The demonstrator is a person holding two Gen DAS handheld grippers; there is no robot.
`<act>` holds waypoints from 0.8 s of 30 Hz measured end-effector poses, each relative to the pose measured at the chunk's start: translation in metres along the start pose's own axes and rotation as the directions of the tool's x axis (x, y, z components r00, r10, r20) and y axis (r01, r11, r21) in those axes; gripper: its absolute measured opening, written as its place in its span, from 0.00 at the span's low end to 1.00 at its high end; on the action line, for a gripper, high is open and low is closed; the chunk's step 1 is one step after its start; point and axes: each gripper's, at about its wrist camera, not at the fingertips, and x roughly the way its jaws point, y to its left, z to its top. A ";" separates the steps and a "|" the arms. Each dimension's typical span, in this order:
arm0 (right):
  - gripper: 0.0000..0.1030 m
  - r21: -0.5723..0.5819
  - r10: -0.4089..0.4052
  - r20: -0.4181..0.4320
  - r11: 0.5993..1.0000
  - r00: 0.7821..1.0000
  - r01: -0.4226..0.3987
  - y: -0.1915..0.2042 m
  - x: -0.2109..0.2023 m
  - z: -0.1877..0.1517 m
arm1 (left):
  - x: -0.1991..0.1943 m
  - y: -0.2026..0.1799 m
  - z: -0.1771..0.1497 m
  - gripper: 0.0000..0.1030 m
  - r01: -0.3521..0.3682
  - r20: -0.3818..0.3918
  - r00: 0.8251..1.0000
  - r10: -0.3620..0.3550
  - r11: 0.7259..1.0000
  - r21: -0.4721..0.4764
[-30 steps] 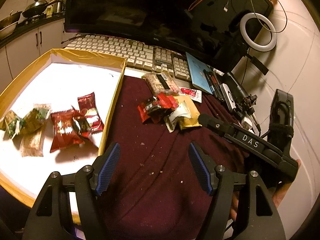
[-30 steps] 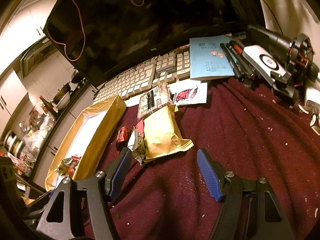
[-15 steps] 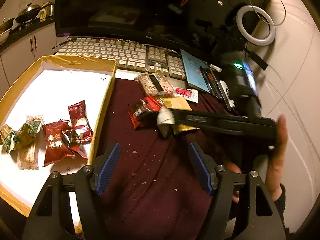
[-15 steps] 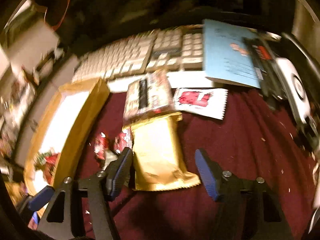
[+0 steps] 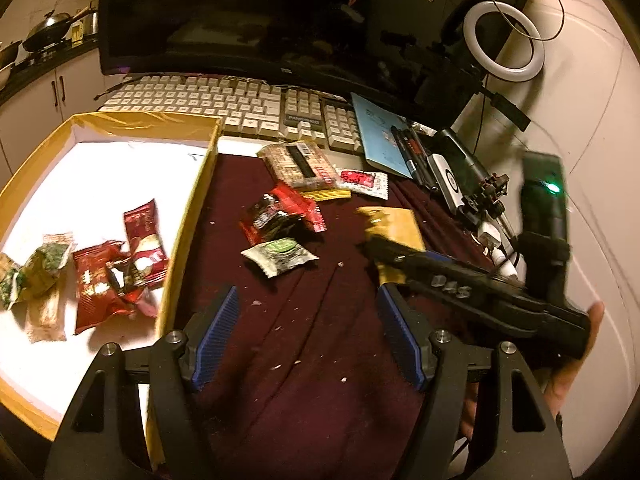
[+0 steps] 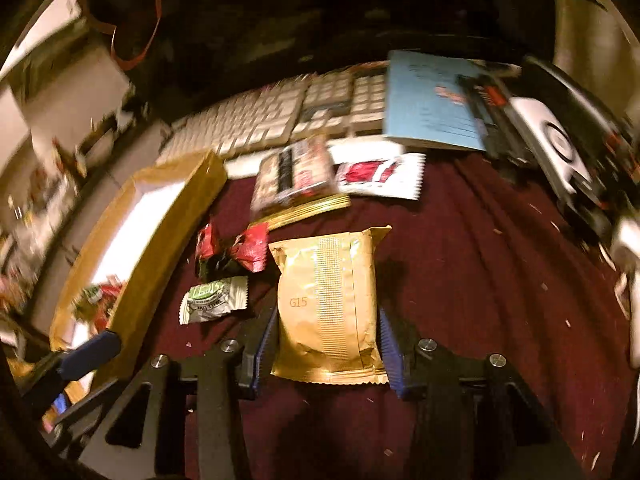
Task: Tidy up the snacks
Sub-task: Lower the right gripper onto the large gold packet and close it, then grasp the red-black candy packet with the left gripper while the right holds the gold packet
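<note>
My right gripper [image 6: 325, 338] is shut on a gold snack packet [image 6: 328, 304] marked G15, lifted off the dark red cloth [image 6: 480, 280]; it also shows in the left wrist view [image 5: 394, 228]. My left gripper [image 5: 308, 340] is open and empty above the cloth, beside the gold-rimmed box [image 5: 192, 216]. On the cloth lie a green-and-white packet [image 5: 280, 254], red packets [image 5: 284, 212], a brown bar [image 5: 298, 164] and a red-and-white sachet [image 5: 362, 180]. Several packets [image 5: 108, 276] lie inside the box.
A keyboard [image 5: 240, 108] and a dark monitor [image 5: 280, 20] stand behind the cloth. A blue booklet [image 5: 378, 136], pens, a ring light [image 5: 504, 40] and devices crowd the right side. Crumbs dot the cloth.
My right gripper moved in over the gold packet, shut on it and pulled it away from the pile, which uncovered the green-and-white packet. My left gripper stayed open and barely moved.
</note>
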 end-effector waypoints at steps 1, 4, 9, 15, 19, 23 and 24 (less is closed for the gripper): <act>0.45 0.044 0.007 0.030 0.999 1.000 -0.008 -0.009 -0.006 -0.002 | 0.004 -0.001 0.002 0.68 0.004 -0.005 1.000 -0.004 1.000 0.002; 0.45 0.127 0.003 0.095 0.992 0.995 -0.015 -0.027 -0.016 -0.003 | 0.019 -0.006 0.010 0.68 0.026 -0.026 0.999 -0.026 1.000 0.006; 0.45 0.208 -0.019 0.178 0.978 0.984 -0.019 -0.045 -0.027 -0.005 | 0.054 -0.016 0.025 0.68 0.053 -0.068 0.996 -0.054 0.999 -0.007; 0.45 0.255 -0.020 0.192 0.966 0.981 -0.031 -0.054 -0.031 -0.006 | 0.075 -0.021 0.033 0.66 0.011 -0.059 0.998 -0.011 1.000 -0.002; 0.45 0.263 -0.037 0.200 0.965 0.979 -0.017 -0.052 -0.032 -0.007 | 0.086 -0.022 0.029 0.34 -0.026 -0.073 0.997 0.028 0.999 0.032; 0.44 0.245 -0.056 0.210 0.970 0.976 0.003 -0.047 -0.032 -0.008 | 0.089 -0.019 0.020 0.00 -0.080 -0.062 0.995 0.082 0.996 0.038; 0.44 0.240 -0.054 0.213 0.971 0.976 0.002 -0.047 -0.033 -0.008 | 0.088 -0.018 0.018 0.00 -0.061 -0.066 0.996 0.063 0.998 0.033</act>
